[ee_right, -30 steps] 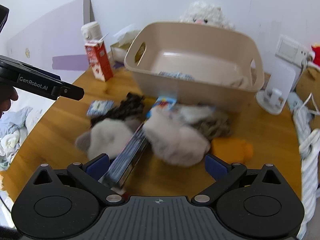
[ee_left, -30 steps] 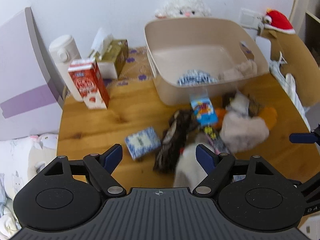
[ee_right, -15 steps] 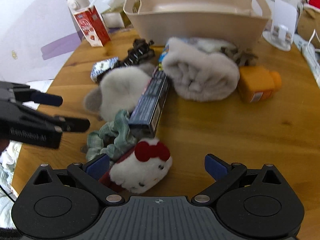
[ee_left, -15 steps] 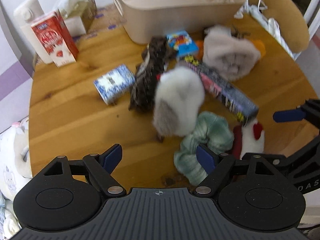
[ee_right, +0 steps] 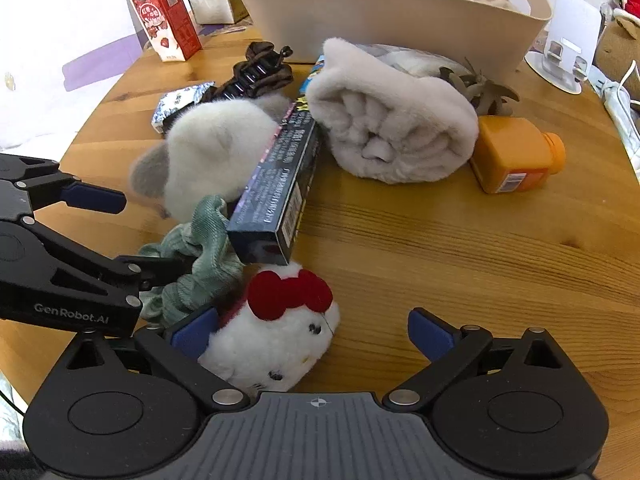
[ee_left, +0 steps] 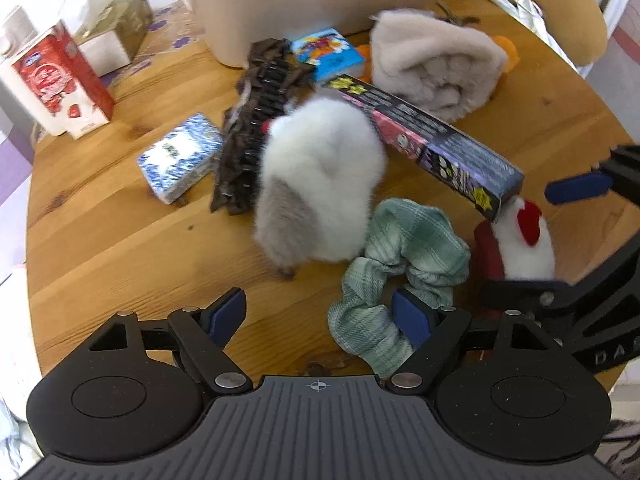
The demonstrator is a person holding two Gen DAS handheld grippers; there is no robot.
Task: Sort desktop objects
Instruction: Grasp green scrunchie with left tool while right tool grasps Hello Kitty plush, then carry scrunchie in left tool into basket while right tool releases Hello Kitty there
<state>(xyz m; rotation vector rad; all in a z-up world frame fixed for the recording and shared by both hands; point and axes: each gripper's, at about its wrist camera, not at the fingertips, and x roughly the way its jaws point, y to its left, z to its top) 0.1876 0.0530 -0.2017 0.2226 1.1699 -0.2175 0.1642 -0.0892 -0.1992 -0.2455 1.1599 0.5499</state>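
Most things still lie on the wooden surface (ee_right: 440, 240) before the beige bin (ee_right: 380, 12), like the white plush toy (ee_right: 272, 344) and green scrunchie (ee_left: 400, 264), while both the left gripper (ee_left: 320, 314) and right gripper (ee_right: 312, 332) have wide, empty jaws.

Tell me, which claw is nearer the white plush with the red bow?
Right. The right claw is open with the white plush between its fingers; the left claw is open off to its side, at the green scrunchie.
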